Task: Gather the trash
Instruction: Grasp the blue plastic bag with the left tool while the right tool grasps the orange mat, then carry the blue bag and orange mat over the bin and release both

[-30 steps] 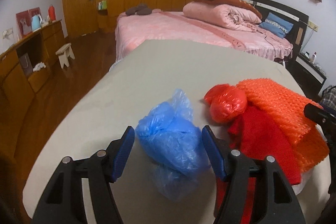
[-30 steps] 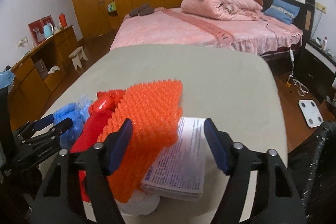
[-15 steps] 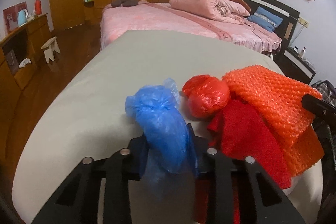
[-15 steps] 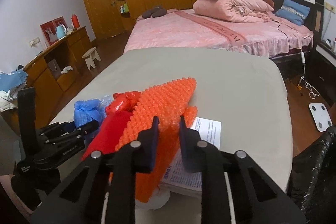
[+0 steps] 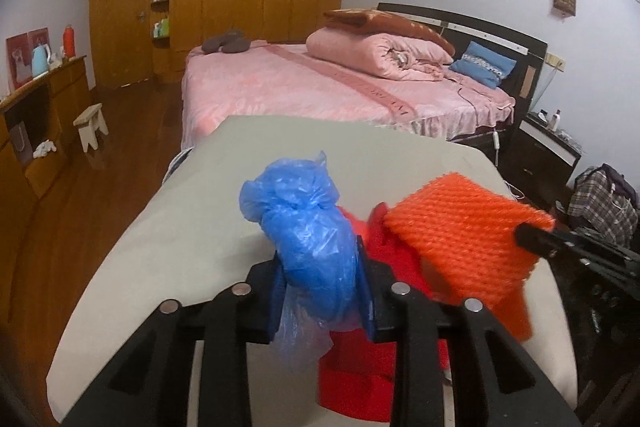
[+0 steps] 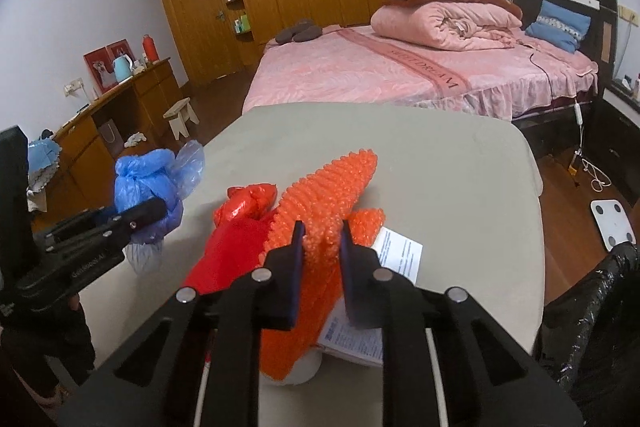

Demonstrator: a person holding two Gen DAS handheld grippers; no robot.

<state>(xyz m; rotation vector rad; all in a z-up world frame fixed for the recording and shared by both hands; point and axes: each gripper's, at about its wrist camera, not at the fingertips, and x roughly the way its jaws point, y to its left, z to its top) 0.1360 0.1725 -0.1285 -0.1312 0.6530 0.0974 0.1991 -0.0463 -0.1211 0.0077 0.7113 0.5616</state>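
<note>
My left gripper (image 5: 320, 283) is shut on a crumpled blue plastic bag (image 5: 304, 227) and holds it lifted above the grey table (image 5: 200, 227); the bag also shows in the right wrist view (image 6: 148, 187). My right gripper (image 6: 322, 247) is shut on an orange bubble-wrap sheet (image 6: 332, 195), raised off the table; it also shows in the left wrist view (image 5: 460, 231). A red knotted plastic bag (image 6: 248, 203) and red cloth (image 6: 224, 251) lie on the table between the grippers.
A printed paper sheet (image 6: 396, 255) and a white object lie under the orange sheet. A black trash bag (image 6: 592, 307) stands at the table's right. A pink bed (image 6: 400, 75) is beyond the table, a wooden dresser (image 6: 112, 123) to the left.
Both grippers closed from open: the left on the blue bag, the right on the orange sheet. Both items have since risen off the table.
</note>
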